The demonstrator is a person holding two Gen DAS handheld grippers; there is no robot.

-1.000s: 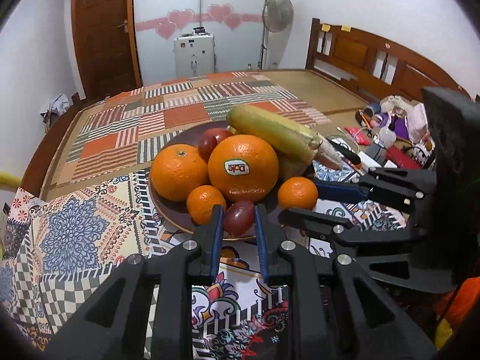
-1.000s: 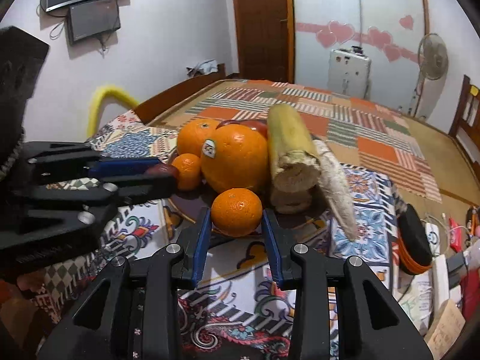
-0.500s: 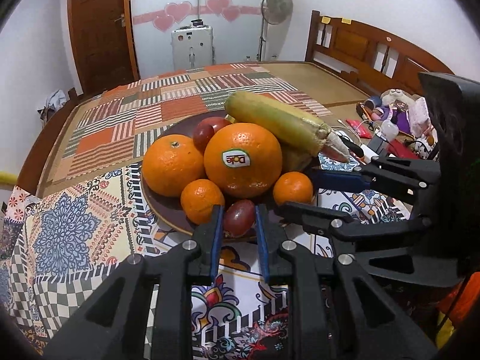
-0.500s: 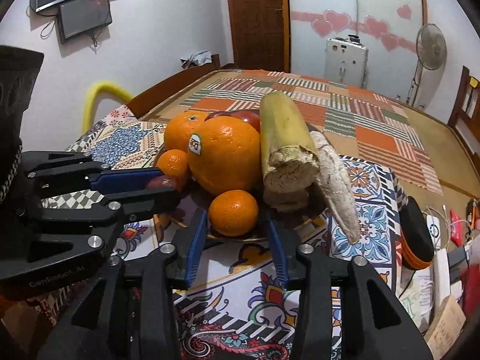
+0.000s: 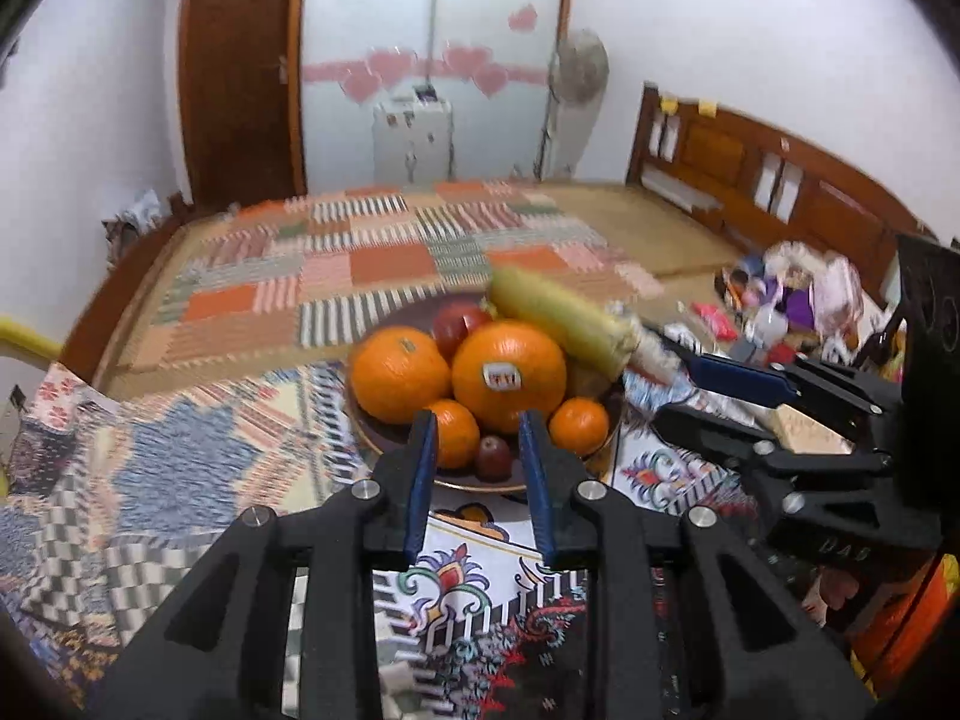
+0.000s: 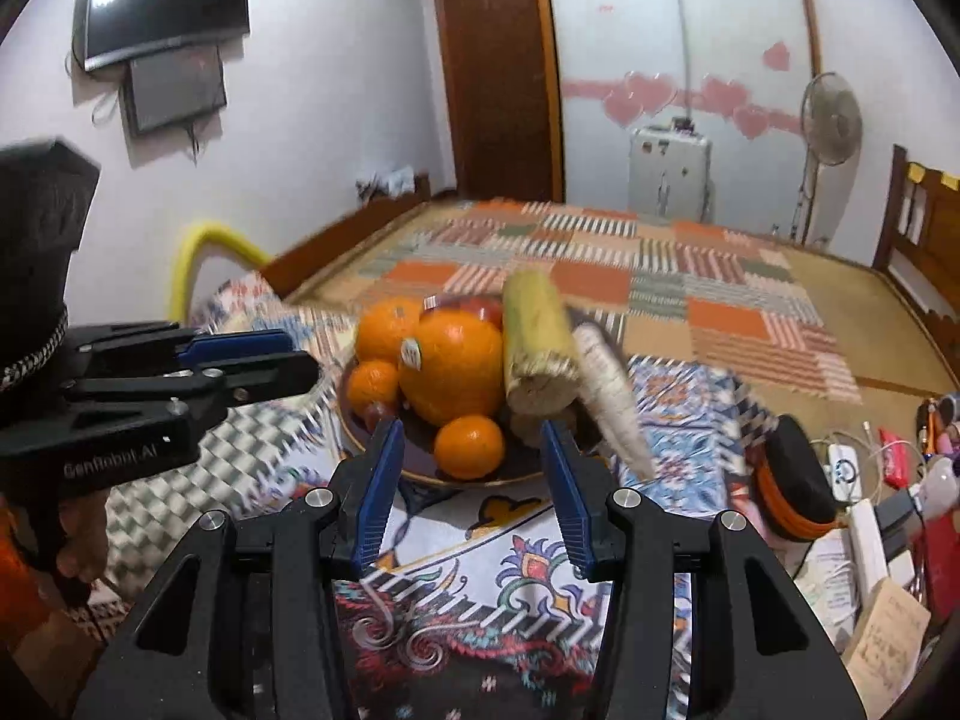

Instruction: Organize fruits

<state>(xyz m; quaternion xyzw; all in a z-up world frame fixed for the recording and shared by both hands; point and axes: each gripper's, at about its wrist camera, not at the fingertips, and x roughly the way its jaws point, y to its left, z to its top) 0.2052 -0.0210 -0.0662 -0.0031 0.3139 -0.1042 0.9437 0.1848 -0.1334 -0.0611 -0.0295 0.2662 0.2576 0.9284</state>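
Observation:
A dark brown plate on the patterned cloth holds a big stickered orange, a second orange, two small mandarins, a dark red plum, a red apple and a yellow-green cane piece. My left gripper is open and empty, just short of the plum. My right gripper is open and empty, just short of the front mandarin.
A black and orange case, a power strip, cables and papers lie right of the plate. Clutter sits by the wooden bed frame. A striped mat covers the far side. A fan stands at the back.
Both grippers have opened wider and drawn back from the plate. The left one has let go of the plum and the right one of the front mandarin; both fruits rest on the plate.

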